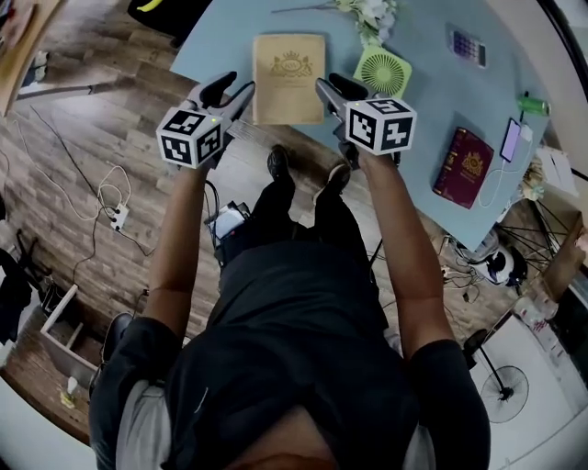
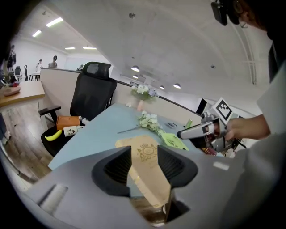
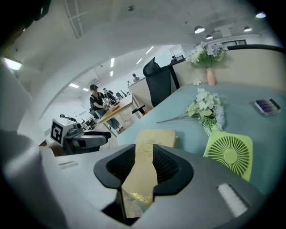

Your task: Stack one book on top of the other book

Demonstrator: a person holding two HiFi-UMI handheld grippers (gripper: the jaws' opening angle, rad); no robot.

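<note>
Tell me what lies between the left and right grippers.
The tan book lies between the left gripper and the right gripper in the head view; both gripper views show it through open jaws.

I see 1 blue table (image 1: 432, 101) carrying 2 books: the tan book (image 1: 289, 78); right of it the green fan (image 1: 383, 72), farther right the maroon book (image 1: 462, 167).

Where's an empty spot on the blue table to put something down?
The biggest bare patch sits between the green fan and the red book. A smaller strip runs left of the tan book, up to the table edge. It's crowded by the flowers and around the phone at the right.
</note>
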